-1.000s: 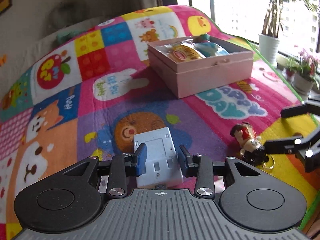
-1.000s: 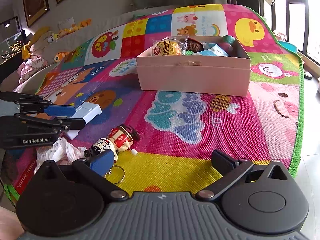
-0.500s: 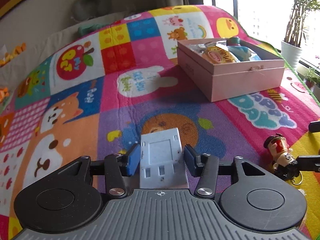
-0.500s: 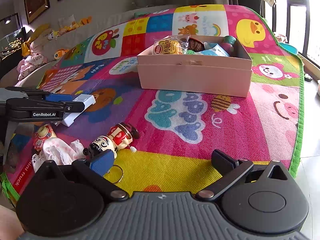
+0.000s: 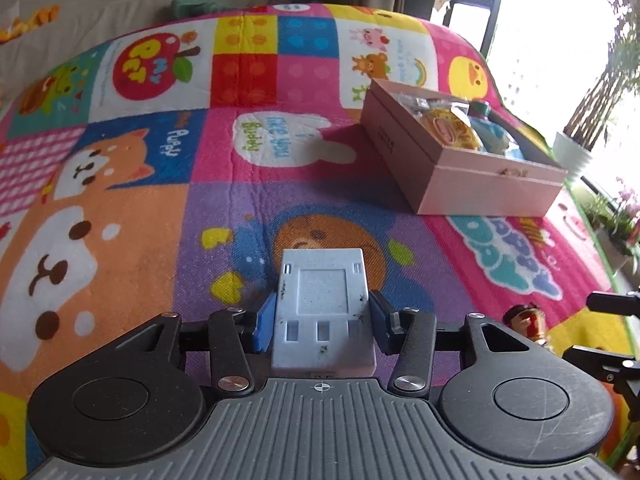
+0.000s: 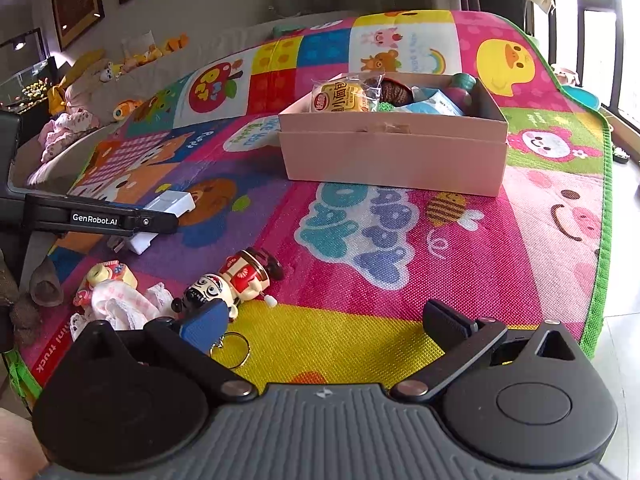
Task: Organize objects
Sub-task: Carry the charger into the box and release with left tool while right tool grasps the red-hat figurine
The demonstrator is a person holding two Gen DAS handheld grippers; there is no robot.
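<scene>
Above the play mat [image 5: 120, 208], left gripper [image 5: 322, 322] fingers [image 5: 264, 322], half-spread after a slight closing, clasp a white plastic block [image 5: 324, 304]; right gripper [image 6: 324, 320] fingers [image 6: 204, 326] stand wide, empty, beside the toy figure [image 6: 236, 280].

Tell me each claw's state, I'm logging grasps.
Left claw: just been closing, pads against the white plastic block.
Right claw: open, empty.
</scene>
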